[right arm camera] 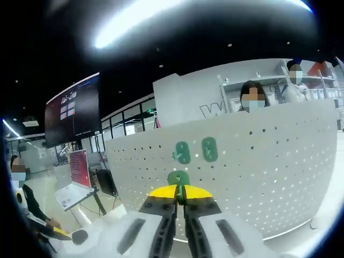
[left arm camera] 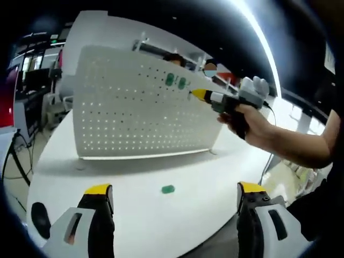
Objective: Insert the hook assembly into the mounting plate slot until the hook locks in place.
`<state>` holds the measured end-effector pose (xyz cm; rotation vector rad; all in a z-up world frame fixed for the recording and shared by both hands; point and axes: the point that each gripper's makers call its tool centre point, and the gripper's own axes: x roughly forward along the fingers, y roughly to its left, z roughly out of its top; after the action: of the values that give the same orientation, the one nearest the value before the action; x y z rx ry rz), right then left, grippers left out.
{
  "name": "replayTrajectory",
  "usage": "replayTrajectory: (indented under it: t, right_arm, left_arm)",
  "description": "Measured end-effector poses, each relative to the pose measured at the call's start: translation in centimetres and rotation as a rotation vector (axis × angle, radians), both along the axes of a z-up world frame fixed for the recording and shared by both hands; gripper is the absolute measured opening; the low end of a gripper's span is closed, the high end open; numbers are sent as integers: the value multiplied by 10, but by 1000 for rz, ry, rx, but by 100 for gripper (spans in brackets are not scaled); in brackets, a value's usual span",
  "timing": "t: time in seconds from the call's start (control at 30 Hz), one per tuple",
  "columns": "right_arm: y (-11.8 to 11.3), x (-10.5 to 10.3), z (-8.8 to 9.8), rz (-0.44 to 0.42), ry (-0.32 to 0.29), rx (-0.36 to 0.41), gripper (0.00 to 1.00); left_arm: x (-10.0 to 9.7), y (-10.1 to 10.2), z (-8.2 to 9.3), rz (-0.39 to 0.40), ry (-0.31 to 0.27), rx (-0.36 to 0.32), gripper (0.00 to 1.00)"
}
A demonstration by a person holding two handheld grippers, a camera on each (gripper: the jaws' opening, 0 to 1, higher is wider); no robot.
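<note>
The pegboard mounting plate (left arm camera: 141, 105) stands upright on the white table (left arm camera: 161, 215), its perforated face turned toward both grippers so the slots can be reached head-on. Two green hooks (right arm camera: 195, 150) are seated side by side on the plate, at about 12 o'clock from the right gripper's tips.

The right gripper (right arm camera: 181, 194) has its yellow-tipped jaws closed on a third green hook (right arm camera: 178, 179), held pointing at the plate just below the mounted pair; my judgement is that this lines the hook up for a straight push into a slot. Whether it touches the plate yet cannot be told. In the left gripper view the right gripper (left arm camera: 200, 95) sits at 2 o'clock, tip at the plate's face.

The left gripper (left arm camera: 174, 193) hangs back with jaws wide apart, holding nothing, likely kept clear to preserve the view. A spare green hook (left arm camera: 168, 189) lies on the table between its jaws, at 6 o'clock from the plate.
</note>
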<state>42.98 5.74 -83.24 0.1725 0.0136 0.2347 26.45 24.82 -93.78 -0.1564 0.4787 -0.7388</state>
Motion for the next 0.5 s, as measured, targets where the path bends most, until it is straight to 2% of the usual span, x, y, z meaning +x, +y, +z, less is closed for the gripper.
replayTrajectory:
  t: [0.23, 0.5]
  right_arm:
    - [-26, 11, 8, -74, -27, -3, 0]
    - [-46, 25, 14, -126, -48, -10, 0]
  left_arm:
    - [2, 4, -4, 14, 13, -2, 95]
    - [5, 9, -8, 25, 21, 2, 95]
